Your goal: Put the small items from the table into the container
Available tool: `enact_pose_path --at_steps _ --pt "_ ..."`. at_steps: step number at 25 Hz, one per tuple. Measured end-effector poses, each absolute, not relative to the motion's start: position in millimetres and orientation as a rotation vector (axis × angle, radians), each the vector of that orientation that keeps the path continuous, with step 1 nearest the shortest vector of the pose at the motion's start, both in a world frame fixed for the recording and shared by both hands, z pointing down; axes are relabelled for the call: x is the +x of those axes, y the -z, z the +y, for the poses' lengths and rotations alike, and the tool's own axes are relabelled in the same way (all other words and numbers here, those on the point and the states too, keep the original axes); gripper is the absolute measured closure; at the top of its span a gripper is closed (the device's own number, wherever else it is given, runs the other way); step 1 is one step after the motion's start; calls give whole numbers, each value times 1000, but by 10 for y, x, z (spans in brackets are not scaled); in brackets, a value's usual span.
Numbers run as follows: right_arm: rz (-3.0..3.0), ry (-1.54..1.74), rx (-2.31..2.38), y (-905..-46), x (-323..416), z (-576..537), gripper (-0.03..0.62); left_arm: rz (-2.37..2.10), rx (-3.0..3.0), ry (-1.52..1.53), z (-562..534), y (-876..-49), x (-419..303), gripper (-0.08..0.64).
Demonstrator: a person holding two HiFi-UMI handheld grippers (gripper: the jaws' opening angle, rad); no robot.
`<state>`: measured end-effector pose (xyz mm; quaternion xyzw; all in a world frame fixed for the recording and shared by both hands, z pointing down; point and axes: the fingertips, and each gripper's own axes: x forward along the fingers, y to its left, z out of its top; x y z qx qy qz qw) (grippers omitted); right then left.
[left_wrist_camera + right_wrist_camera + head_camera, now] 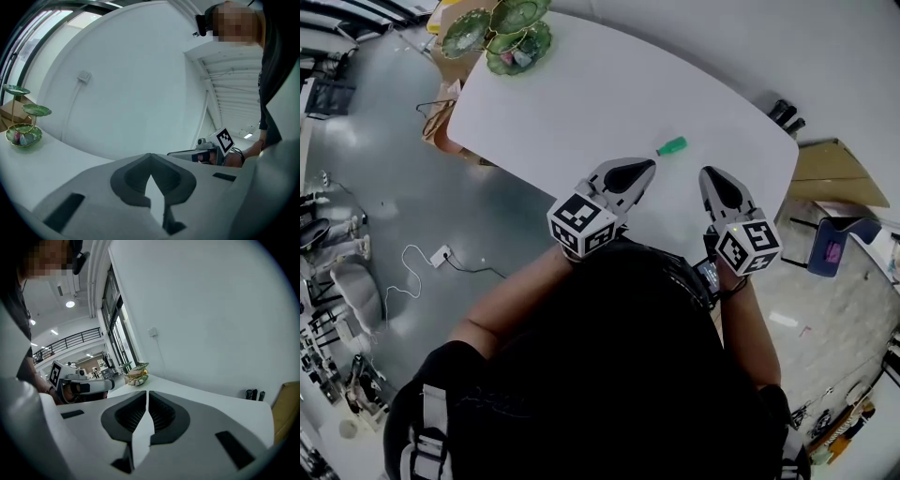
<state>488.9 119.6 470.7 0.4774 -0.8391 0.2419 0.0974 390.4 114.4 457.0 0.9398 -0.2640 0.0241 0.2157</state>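
Grey flooring and a white, round-cornered desk (581, 103) are noted in the head view. A small green item (672, 146) is found lying toward the desk's near edge, closer to its right end. It sits just beyond both grippers and is touched by neither. A green tiered dish stand (508, 33), taken to be the container, is placed at the far left corner, well apart from the item. The left gripper (649, 166) and right gripper (709, 172) are held over the near edge.

Left gripper view: the fingers are seen clenched, with nothing between them. A few small pieces are seen in the stand's bottom bowl. The item is not shown.

Right gripper view: the fingers are clenched and empty. The item is again not shown.

The item is judged light, stiff, probably smooth plastic and liable to roll. It is best pinched across its thicker middle.
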Motion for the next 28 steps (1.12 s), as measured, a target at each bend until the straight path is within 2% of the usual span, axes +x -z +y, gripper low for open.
enact_pose_path --at_steps 11,19,24,28 --pt "-2437 -705 1368 -4963 5030 906 565 -642 2600 -108 928 -4765 4085 555" --pt "-2305 -614 1172 -5706 5005 631 559 -608 2561 -161 784 -5079 4060 555" --pt "-2199 -570 953 -6265 4951 512 464 -592 2532 -168 711 -5249 4045 555" --pt "-2081 -380 672 -6655 4891 492 432 -592 2523 -160 621 -5269 4018 555"
